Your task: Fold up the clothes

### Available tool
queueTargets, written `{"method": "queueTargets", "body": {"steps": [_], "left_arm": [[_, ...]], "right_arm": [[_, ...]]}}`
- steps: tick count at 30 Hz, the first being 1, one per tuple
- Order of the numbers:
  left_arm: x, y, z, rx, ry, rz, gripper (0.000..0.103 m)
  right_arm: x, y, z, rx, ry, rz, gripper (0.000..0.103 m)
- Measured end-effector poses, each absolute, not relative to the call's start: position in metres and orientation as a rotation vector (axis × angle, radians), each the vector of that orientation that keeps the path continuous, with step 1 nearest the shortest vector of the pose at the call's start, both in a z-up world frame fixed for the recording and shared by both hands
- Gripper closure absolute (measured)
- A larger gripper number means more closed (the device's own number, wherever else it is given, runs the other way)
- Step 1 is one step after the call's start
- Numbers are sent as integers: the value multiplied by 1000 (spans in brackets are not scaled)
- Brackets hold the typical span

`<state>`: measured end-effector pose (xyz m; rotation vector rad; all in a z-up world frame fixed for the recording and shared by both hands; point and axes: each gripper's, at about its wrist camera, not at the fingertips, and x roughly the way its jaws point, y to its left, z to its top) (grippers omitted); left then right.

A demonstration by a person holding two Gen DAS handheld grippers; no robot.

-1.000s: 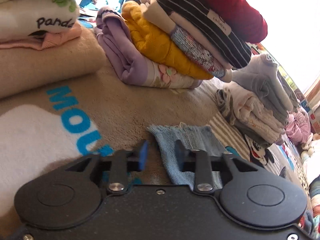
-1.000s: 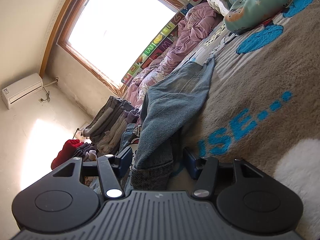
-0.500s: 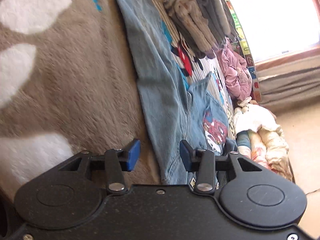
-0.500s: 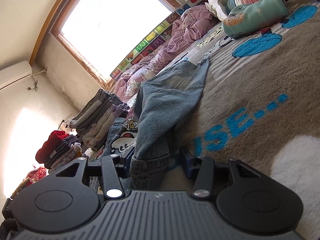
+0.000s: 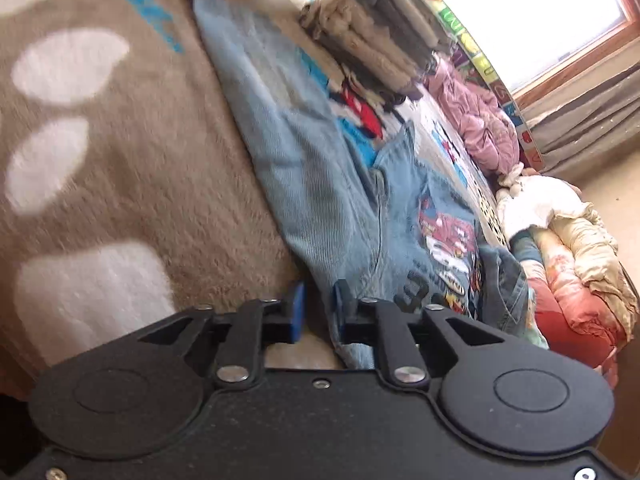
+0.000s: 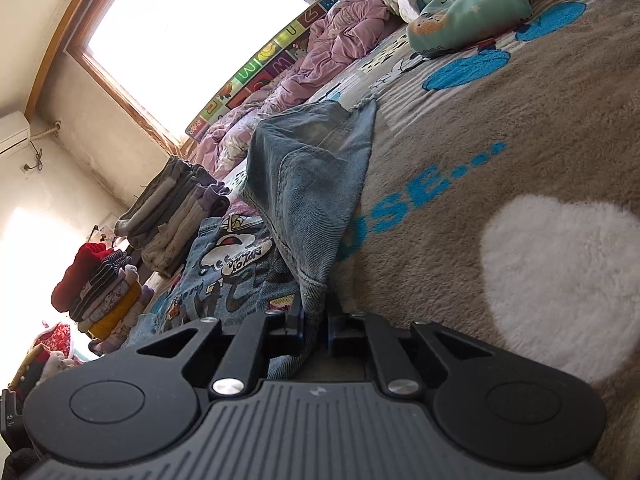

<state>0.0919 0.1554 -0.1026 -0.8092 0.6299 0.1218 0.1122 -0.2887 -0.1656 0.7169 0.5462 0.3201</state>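
Note:
A pair of light blue jeans with cartoon patches [image 5: 320, 168] lies spread on a tan fleece blanket [image 5: 120, 168]. My left gripper [image 5: 318, 312] is low at the jeans' near edge, jaws partly closed with a small gap; the denim edge lies by the right finger, not clearly pinched. In the right wrist view my right gripper [image 6: 314, 326] is shut on a fold of the jeans [image 6: 308, 200], and a leg runs away from it over the blanket [image 6: 500, 160].
Stacks of folded clothes stand beyond the jeans [image 5: 376, 40] [image 6: 176, 212] [image 6: 96, 284]. A pink quilt [image 6: 340, 40] lies under the window. Pillows and bedding lie at the bed's end [image 5: 568, 240] [image 6: 468, 16].
My left gripper swung from the folded stacks to the jeans' edge and narrowed its jaws. My right gripper closed on the denim fold it straddled.

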Motion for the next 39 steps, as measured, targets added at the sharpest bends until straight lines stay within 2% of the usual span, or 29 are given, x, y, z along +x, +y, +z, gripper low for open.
{"method": "queueTargets", "body": {"steps": [2, 3, 5, 8, 9, 13, 21, 27, 30, 31, 34, 35, 36, 39], "left_arm": [[93, 147, -94, -725, 580, 85, 82], [94, 143, -89, -682, 554, 66, 82], [95, 134, -80, -598, 504, 30, 76], [99, 121, -69, -495, 446, -36, 76], [105, 117, -72, -528, 480, -92, 75], [129, 99, -81, -614, 567, -221, 52], [168, 87, -100, -730, 667, -250, 50], [192, 86, -110, -782, 693, -258, 48], [196, 82, -110, -763, 692, -266, 44], [196, 82, -111, -757, 692, -270, 44], [195, 82, -111, -758, 691, -275, 44], [194, 83, -111, -758, 691, -277, 44], [194, 83, -111, -758, 690, -278, 44], [192, 83, -111, -757, 690, -283, 44]], "right_arm": [[105, -298, -161, 739, 511, 311, 69], [103, -303, -158, 759, 492, 302, 64], [106, -314, -154, 811, 451, 283, 51], [124, -325, -150, 840, 463, 259, 51], [132, -329, -149, 843, 475, 249, 51], [176, -340, -150, 852, 550, 228, 51], [282, -349, -149, 853, 720, 245, 52], [342, -346, -153, 875, 735, 240, 52], [363, -345, -157, 895, 718, 237, 57], [369, -344, -157, 897, 716, 237, 62], [380, -338, -160, 883, 722, 245, 81], [382, -336, -160, 875, 723, 249, 94], [382, -333, -160, 864, 720, 250, 97], [368, -333, -149, 858, 655, 227, 97]]}}
